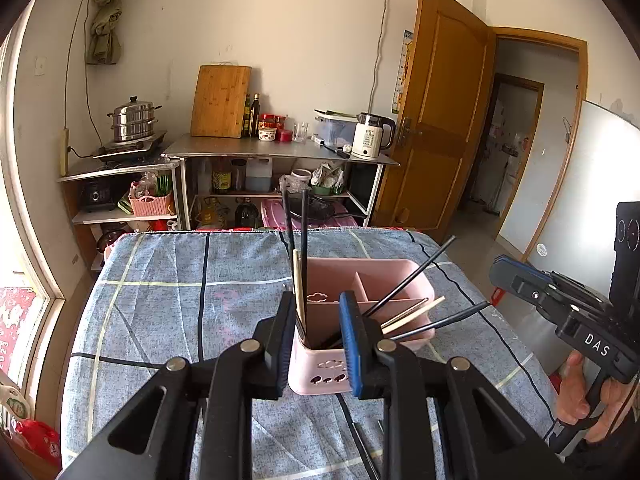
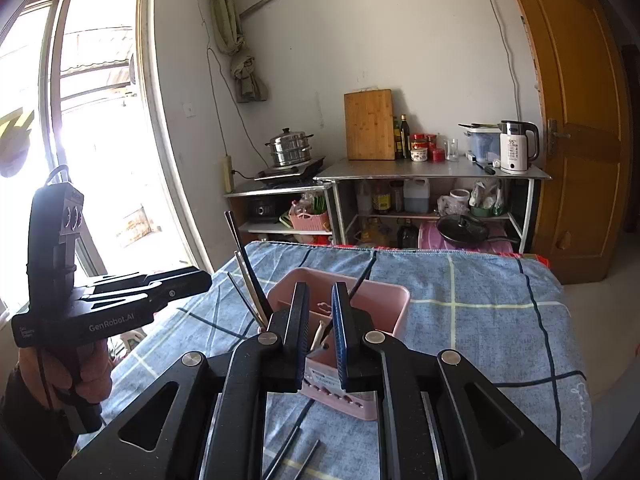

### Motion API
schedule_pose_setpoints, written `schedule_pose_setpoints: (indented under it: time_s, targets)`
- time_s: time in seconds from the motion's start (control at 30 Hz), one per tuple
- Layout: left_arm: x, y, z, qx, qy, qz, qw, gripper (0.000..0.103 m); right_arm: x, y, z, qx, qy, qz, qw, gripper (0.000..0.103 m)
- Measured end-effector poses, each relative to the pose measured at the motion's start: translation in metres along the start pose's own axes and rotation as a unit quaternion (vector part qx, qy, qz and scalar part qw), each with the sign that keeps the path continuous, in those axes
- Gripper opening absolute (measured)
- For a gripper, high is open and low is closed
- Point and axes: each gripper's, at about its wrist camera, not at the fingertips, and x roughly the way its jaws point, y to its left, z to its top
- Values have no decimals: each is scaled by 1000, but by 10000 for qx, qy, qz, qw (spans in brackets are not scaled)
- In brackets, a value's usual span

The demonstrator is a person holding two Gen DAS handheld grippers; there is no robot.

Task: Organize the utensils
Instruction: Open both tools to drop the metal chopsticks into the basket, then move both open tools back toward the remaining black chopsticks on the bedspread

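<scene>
Chopsticks stand near-upright in the pink holder, others slanting right; more, seemingly, lie on the checked tablecloth. Left gripper and right gripper: jaws slightly parted, empty.

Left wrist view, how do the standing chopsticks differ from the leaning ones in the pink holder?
The standing chopsticks rise nearly upright at the pink holder's left corner; the leaning chopsticks tilt low over its right rim. The standing chopsticks bunch tight; the leaning chopsticks splay apart. Both mix black and pale sticks.
</scene>
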Motion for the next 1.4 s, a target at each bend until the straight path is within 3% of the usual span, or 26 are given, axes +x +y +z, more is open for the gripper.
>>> schedule_pose_setpoints:
  time_s: [0.27, 0.53, 0.63, 1.4]
  targets:
    - [-36, -12, -34, -10, -193, 18, 9998, 30, -38, 4, -33, 3, -24, -70, 10000, 12]
    - [-45, -23, -83, -27, -47, 240, 9997, 30, -62, 8, -70, 53, 53, -73, 9999, 13]
    - [-47, -26, -96, -34, 38, 268, 9996, 30, -66, 9, -83, 124, 96, -46, 9999, 19]
    - [-31, -28, -151, -204, 562, 179, 9981, 34, -40, 12, -139, 321, 945, -143, 9949, 20]
